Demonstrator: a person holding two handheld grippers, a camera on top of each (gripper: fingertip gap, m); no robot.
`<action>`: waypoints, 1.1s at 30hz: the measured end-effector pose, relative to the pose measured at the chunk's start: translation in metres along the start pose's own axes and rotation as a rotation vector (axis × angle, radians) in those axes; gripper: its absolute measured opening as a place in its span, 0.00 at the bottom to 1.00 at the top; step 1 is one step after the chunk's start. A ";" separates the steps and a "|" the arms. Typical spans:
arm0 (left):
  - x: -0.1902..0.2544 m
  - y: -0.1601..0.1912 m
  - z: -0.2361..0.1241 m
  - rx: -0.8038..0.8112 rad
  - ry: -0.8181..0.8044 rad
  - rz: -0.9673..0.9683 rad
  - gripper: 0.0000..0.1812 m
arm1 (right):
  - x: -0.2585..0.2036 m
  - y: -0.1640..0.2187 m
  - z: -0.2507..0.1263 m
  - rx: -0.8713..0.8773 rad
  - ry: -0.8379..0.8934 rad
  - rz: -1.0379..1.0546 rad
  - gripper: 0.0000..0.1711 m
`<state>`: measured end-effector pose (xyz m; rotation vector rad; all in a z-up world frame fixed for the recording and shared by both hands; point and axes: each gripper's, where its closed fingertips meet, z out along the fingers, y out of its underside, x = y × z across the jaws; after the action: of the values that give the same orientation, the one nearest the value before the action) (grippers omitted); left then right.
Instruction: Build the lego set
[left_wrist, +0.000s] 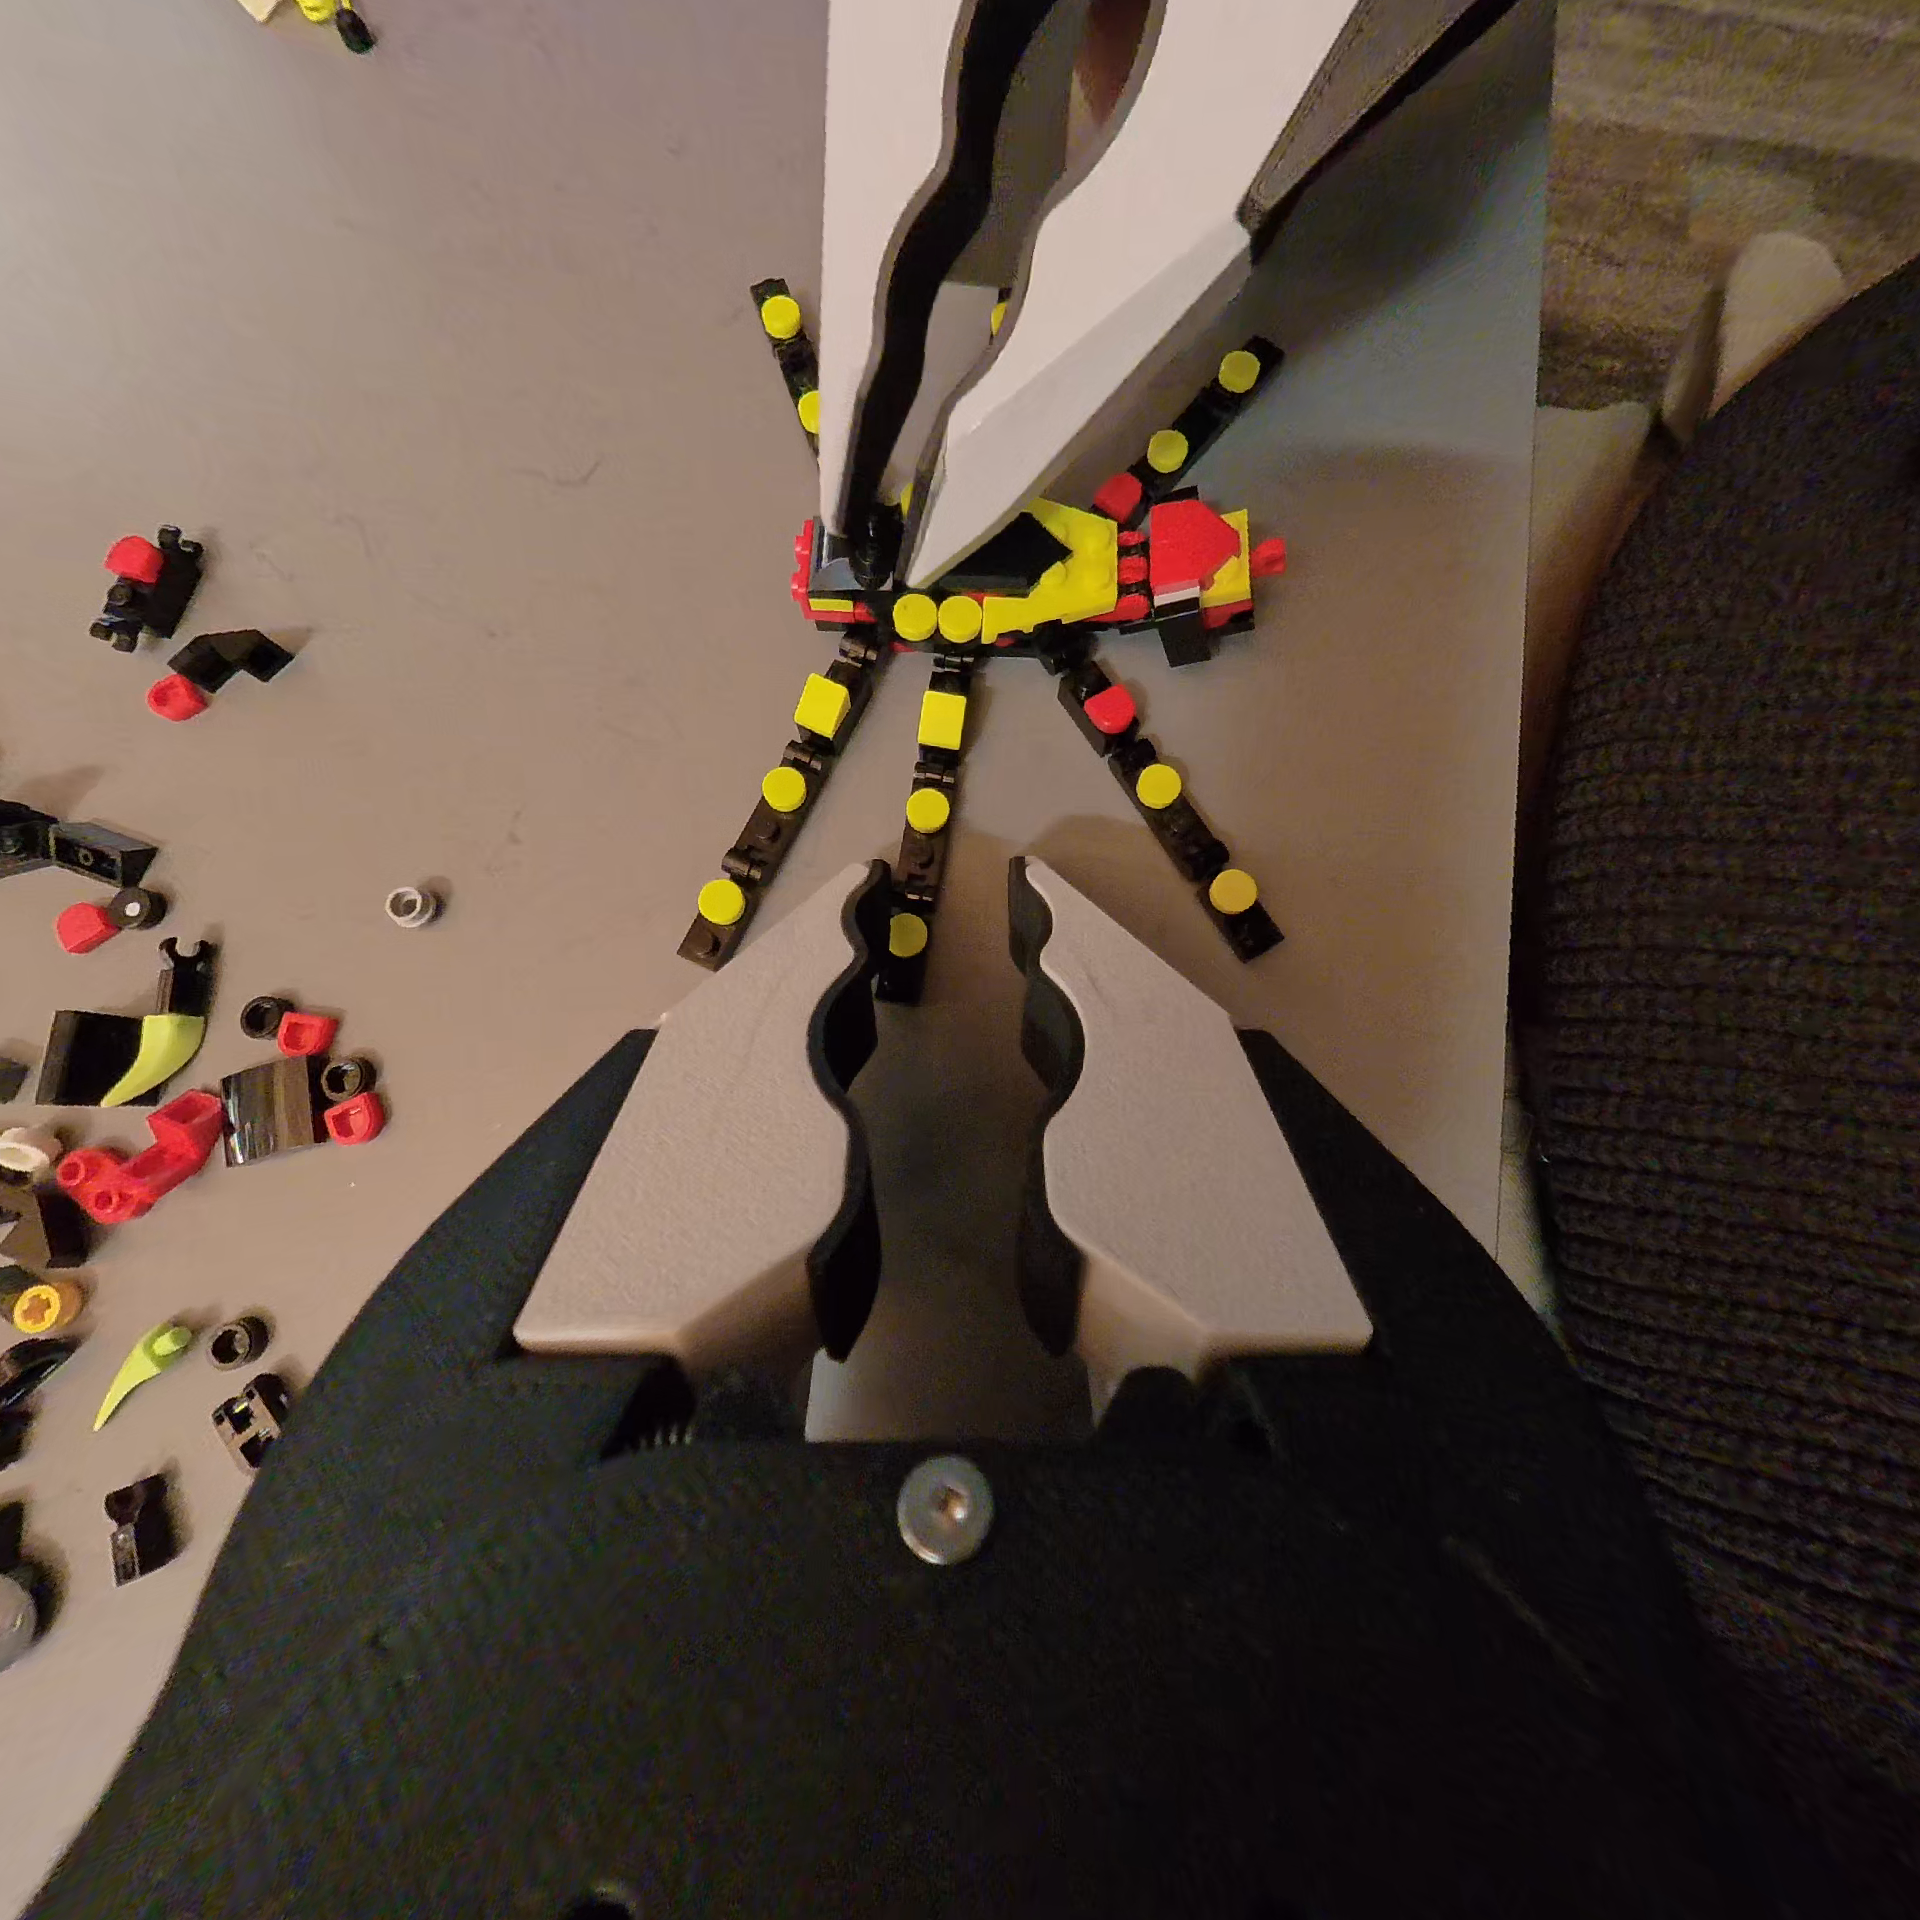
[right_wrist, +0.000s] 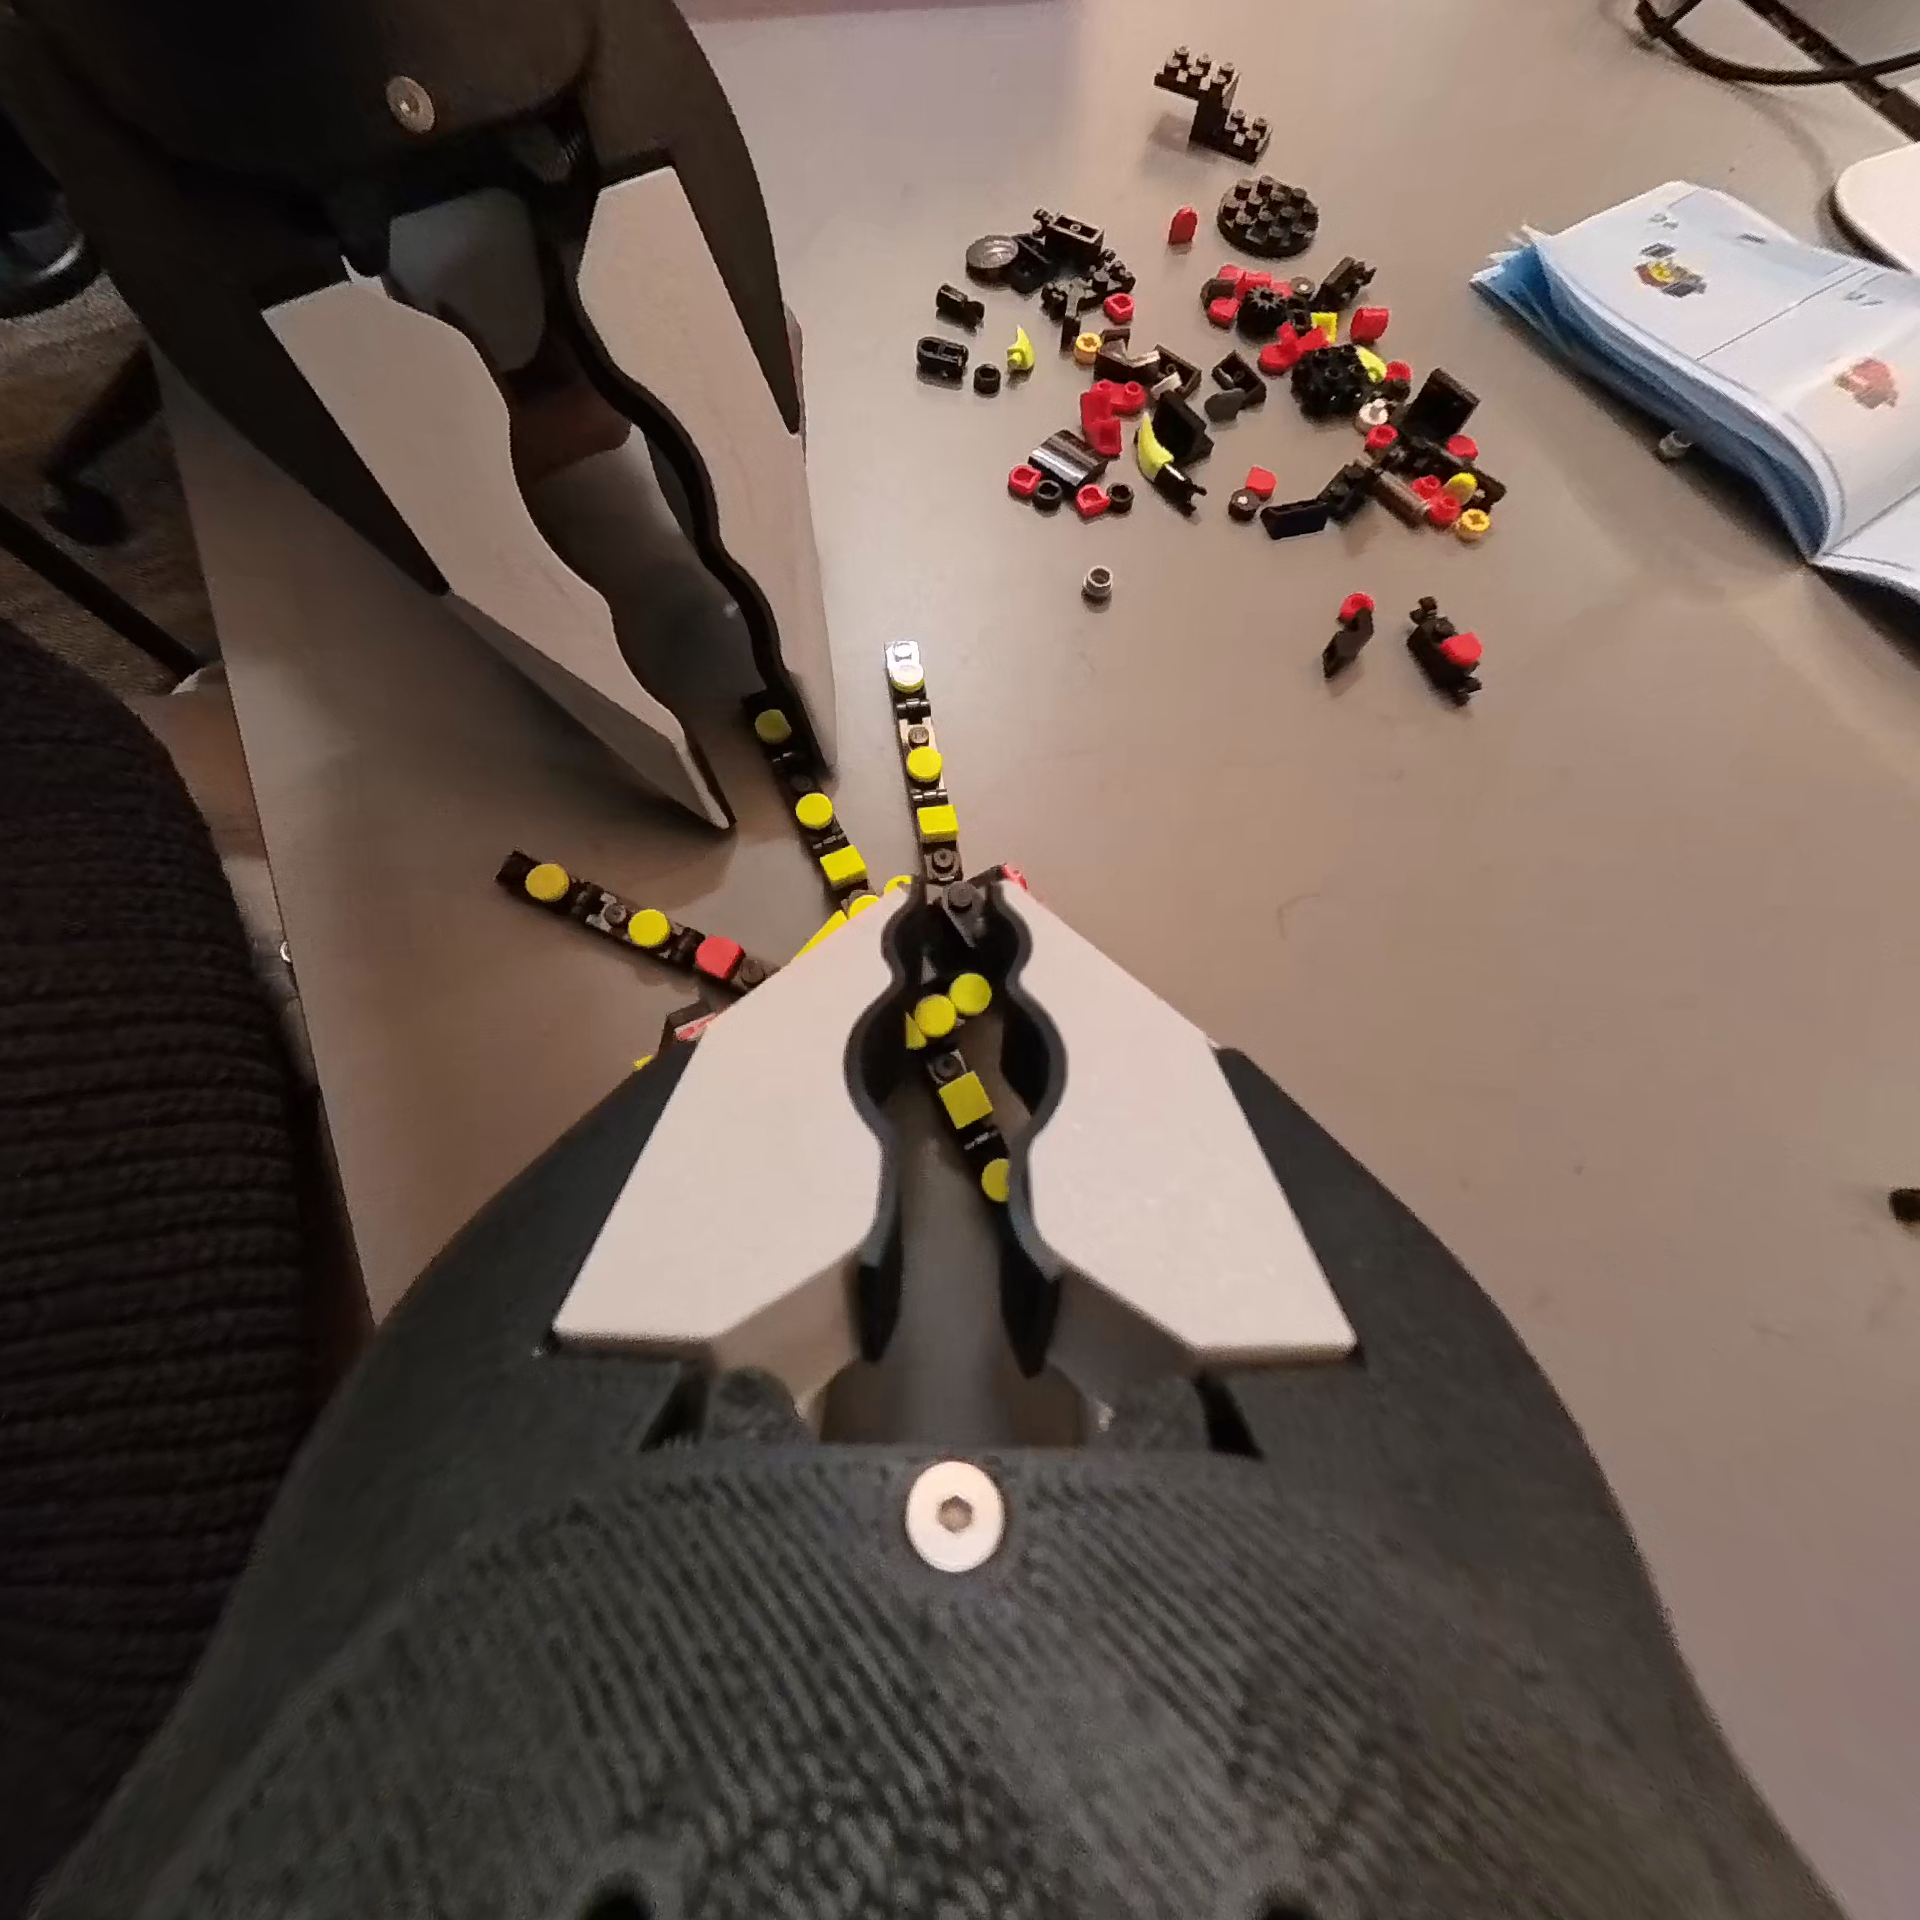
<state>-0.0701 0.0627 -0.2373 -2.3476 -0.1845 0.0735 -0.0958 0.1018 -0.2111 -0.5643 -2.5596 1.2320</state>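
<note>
A small black piece (right_wrist: 961, 906) is pinched by the right gripper (right_wrist: 961, 902) onto the spider model (left_wrist: 1039, 587) — left gripper (left_wrist: 948, 894) open; hard pressing could skid the body or unclip hinged legs.

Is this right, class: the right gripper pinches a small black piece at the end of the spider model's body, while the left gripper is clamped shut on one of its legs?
Not quite. The left gripper is open: the left wrist view shows a clear gap between its fingers, with a leg lying at one fingertip, not clamped. The right gripper does pinch a small black piece at the body's end.
</note>
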 end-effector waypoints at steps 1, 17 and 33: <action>0.000 0.000 0.000 0.000 0.000 0.000 0.12 | 0.000 0.000 0.000 -0.001 0.001 -0.006 0.06; 0.001 0.000 0.000 -0.002 -0.002 0.006 0.12 | 0.000 -0.001 0.002 0.020 0.021 -0.058 0.02; 0.002 0.001 -0.001 -0.006 -0.002 0.019 0.11 | 0.002 -0.001 0.002 0.039 0.049 -0.024 0.02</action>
<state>-0.0674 0.0614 -0.2372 -2.3554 -0.1641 0.0851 -0.0987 0.1008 -0.2117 -0.5466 -2.4893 1.2424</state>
